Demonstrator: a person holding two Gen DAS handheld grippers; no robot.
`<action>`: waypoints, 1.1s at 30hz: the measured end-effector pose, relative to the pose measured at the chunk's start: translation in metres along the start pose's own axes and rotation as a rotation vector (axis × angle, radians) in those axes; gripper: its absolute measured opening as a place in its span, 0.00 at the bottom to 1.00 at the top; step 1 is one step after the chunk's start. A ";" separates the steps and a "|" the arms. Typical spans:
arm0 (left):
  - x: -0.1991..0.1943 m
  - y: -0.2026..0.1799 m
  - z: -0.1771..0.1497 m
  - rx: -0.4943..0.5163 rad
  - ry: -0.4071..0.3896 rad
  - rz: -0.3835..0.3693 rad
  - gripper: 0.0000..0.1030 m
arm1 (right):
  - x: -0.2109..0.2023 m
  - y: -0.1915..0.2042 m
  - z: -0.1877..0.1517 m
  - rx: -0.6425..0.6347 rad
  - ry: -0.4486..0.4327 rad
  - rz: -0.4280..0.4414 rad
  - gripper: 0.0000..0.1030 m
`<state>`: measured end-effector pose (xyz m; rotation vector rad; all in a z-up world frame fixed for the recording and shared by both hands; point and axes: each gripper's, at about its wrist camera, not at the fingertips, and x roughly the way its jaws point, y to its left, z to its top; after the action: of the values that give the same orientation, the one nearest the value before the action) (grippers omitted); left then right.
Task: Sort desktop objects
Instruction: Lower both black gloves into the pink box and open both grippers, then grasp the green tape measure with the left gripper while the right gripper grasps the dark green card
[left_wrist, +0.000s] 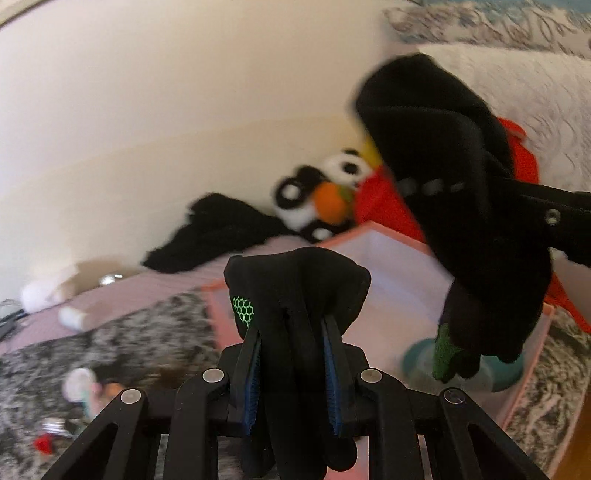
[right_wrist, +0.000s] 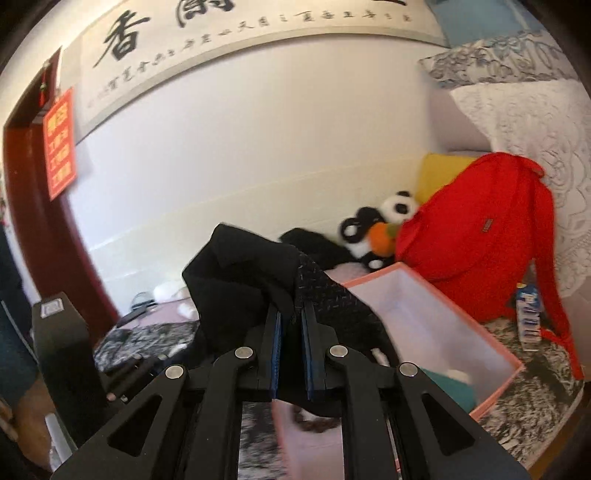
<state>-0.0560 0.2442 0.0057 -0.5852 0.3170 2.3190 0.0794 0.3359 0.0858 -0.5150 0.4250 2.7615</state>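
My left gripper (left_wrist: 291, 325) is shut on a black glove (left_wrist: 295, 280) with a green honeycomb patch, held above the near side of a pink open box (left_wrist: 388, 273). My right gripper (right_wrist: 291, 321) is shut on a second black glove (right_wrist: 258, 273), seen in the left wrist view (left_wrist: 443, 177) hanging over the box with its green-tipped fingers down. The box (right_wrist: 436, 314) holds a teal object (left_wrist: 417, 358).
A red backpack (right_wrist: 476, 229) leans behind the box, with a panda plush (right_wrist: 373, 229) and black cloth (left_wrist: 218, 232) beside it. A milk carton (right_wrist: 530, 317) stands to the right. Small items (left_wrist: 81, 387) lie on the patterned bedspread at left. White pillows sit at the far right.
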 end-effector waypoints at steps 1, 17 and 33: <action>0.006 -0.007 0.000 -0.003 0.009 -0.007 0.31 | 0.003 -0.007 0.000 0.002 0.011 -0.010 0.10; 0.034 -0.020 -0.006 -0.061 0.029 0.092 0.96 | 0.034 -0.053 -0.024 0.056 0.023 -0.201 0.82; -0.009 0.073 -0.040 -0.171 -0.018 0.275 0.96 | 0.058 0.043 -0.035 0.015 0.032 -0.074 0.82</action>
<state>-0.0883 0.1715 -0.0205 -0.6369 0.2012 2.6338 0.0238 0.2984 0.0425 -0.5609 0.4245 2.6806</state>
